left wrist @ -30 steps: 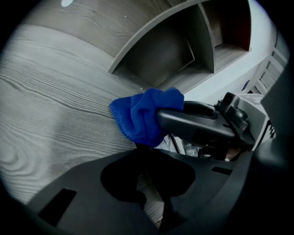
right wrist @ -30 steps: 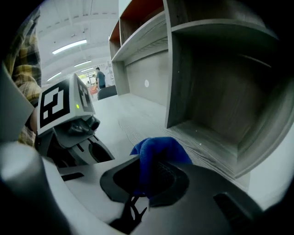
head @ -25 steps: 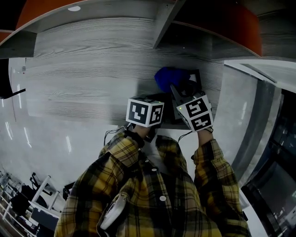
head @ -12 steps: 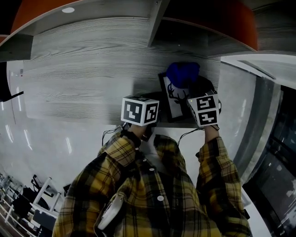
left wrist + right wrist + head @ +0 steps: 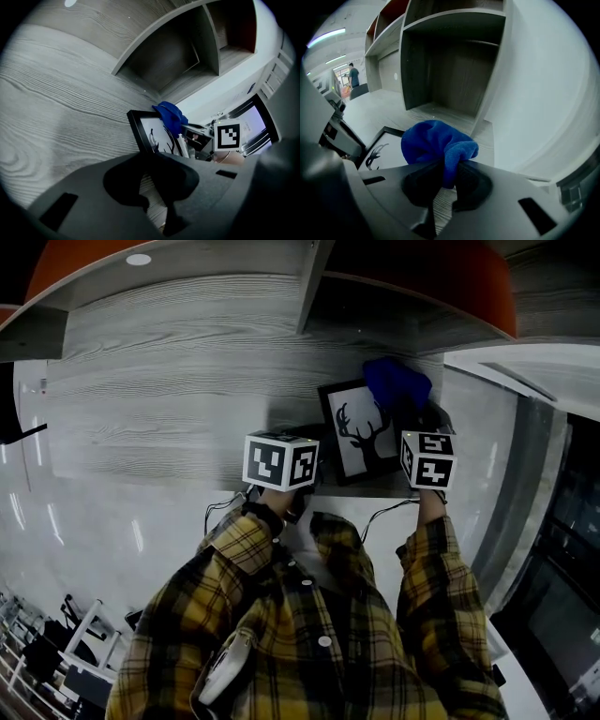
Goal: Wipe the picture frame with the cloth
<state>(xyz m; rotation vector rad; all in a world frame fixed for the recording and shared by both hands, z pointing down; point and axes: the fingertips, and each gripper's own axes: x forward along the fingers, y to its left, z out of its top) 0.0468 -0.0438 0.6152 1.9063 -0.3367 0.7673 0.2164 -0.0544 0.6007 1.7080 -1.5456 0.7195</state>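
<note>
A black picture frame (image 5: pixel 361 432) with a deer silhouette lies near the front edge of the grey wood-grain surface (image 5: pixel 169 381). My left gripper (image 5: pixel 314 463) is at the frame's near left edge. In the left gripper view the frame (image 5: pixel 152 131) runs into its jaws, which look shut on that edge. My right gripper (image 5: pixel 414 423) is shut on a blue cloth (image 5: pixel 397 382) that rests over the frame's far right corner. In the right gripper view the cloth (image 5: pixel 436 143) bulges out of the gripper (image 5: pixel 447 171), with the frame (image 5: pixel 382 150) to its left.
Open shelf compartments (image 5: pixel 450 65) with a vertical divider (image 5: pixel 314 282) stand right behind the frame. A white wall panel (image 5: pixel 478 427) closes the right side. The wood-grain surface stretches far to the left. The person's plaid sleeves (image 5: pixel 427 568) fill the foreground.
My right gripper has swept the blue cloth to the right and away, from the frame's left part to its far right corner, uncovering the deer picture. The left gripper has barely moved.
</note>
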